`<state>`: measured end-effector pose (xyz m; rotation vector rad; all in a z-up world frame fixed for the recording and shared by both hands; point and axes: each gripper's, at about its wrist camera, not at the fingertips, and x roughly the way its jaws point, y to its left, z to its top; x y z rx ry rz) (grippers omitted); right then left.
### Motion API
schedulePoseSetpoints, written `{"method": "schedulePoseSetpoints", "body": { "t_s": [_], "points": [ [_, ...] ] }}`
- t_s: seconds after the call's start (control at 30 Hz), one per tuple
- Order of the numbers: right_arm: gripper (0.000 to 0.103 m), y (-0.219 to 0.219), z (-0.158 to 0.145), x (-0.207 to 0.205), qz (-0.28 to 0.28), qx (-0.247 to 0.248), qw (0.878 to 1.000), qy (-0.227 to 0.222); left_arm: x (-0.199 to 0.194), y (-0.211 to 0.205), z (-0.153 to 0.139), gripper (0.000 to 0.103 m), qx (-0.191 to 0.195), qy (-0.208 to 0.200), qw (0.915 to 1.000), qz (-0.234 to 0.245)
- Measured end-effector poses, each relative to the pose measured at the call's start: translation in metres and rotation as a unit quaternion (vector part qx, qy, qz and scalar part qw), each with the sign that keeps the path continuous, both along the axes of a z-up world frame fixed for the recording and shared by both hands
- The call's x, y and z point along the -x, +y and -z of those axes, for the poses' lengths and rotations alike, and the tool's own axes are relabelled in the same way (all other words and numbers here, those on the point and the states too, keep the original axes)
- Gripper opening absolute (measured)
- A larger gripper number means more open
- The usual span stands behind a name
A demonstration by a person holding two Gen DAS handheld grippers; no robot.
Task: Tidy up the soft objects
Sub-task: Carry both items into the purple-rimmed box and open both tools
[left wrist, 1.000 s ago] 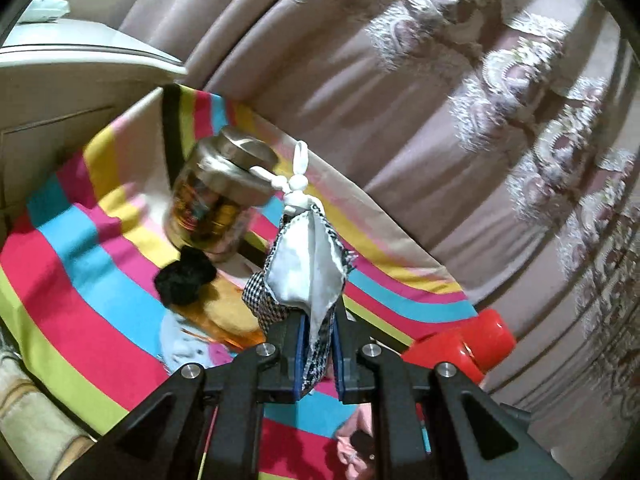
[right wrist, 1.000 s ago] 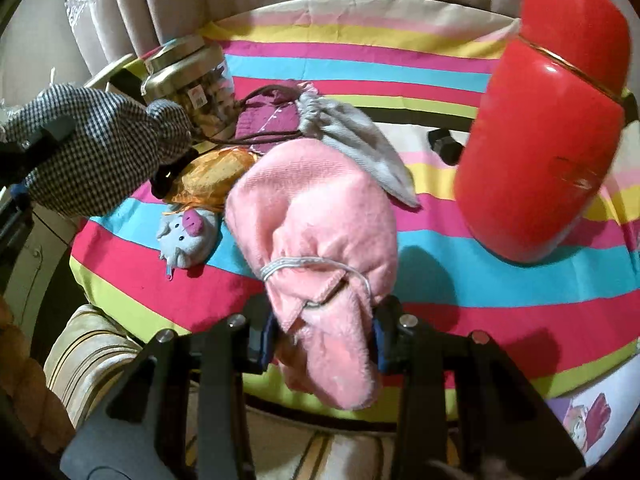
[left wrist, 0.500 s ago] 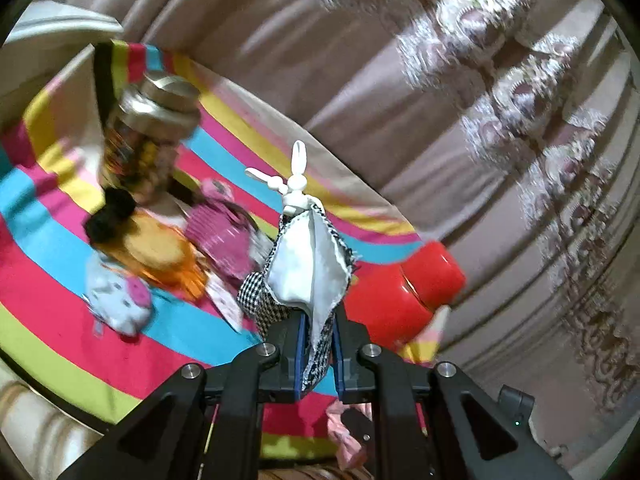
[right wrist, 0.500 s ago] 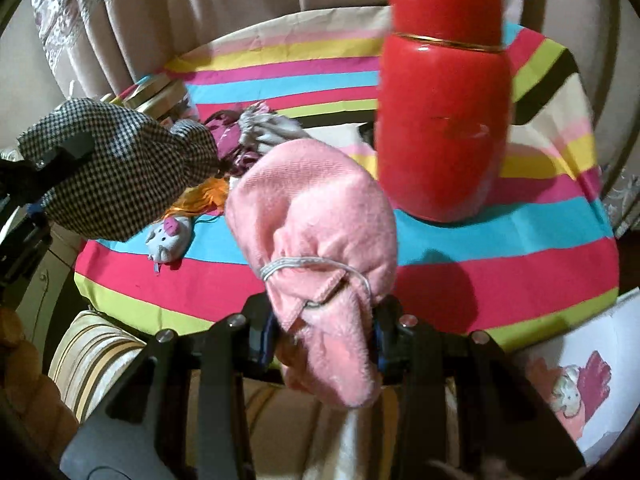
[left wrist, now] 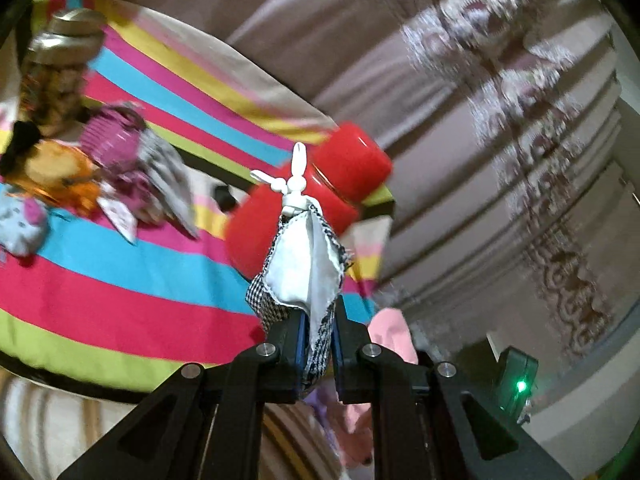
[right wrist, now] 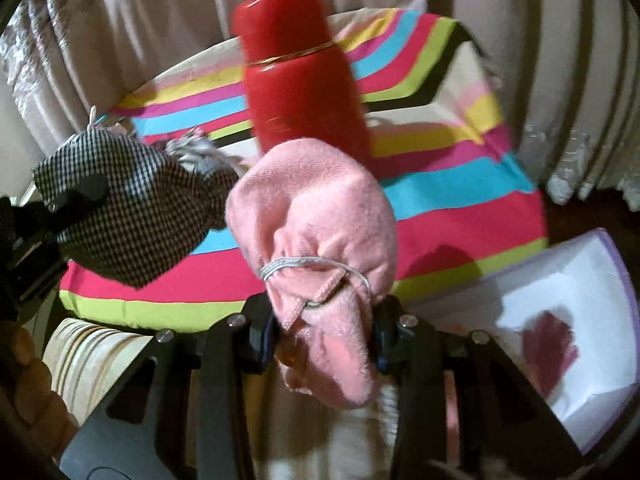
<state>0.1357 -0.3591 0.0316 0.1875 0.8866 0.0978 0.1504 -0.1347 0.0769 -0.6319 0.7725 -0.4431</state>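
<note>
Red flask (right wrist: 304, 92) upright on striped cloth (right wrist: 460, 216); lidded jar (left wrist: 56, 76) by patterned curtain (left wrist: 500, 100).

Counts: 1 red flask (right wrist: 304, 92), 1 glass jar (left wrist: 56, 72), 1 checked pouch (right wrist: 132, 208), 1 pink towel bundle (right wrist: 320, 216), 1 magenta drawstring bag (left wrist: 116, 144), 1 orange bag (left wrist: 56, 172), 1 small grey plush (left wrist: 20, 220), 2 hand-held grippers: left (left wrist: 318, 344), right (right wrist: 324, 340).
</note>
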Motion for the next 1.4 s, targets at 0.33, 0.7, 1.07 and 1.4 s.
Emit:
{"method": "schedulePoseSetpoints", "body": {
  "t_s": [0.33,0.7,1.07,1.4],
  "points": [
    [0.040,-0.081,-0.008,0.032,0.087,0.021,0.996,-0.006,0.015,-0.074,0.011,0.012,0.026,0.040,0.9919,0.117],
    [0.040,-0.147,-0.001,0.063,0.159,0.028,0.987,0.007,0.037,-0.139,0.028,0.012,0.030,0.091,0.9649,0.245],
    [0.063,-0.183,0.009,0.075,0.222,0.031,0.974,0.026,0.049,-0.174,0.048,0.068,0.010,0.152,0.9297,0.335],
    [0.072,-0.174,0.000,0.074,0.210,0.036,0.977,0.013,0.051,-0.169,0.014,0.069,-0.103,0.062,0.9445,0.306]
  ]
}}
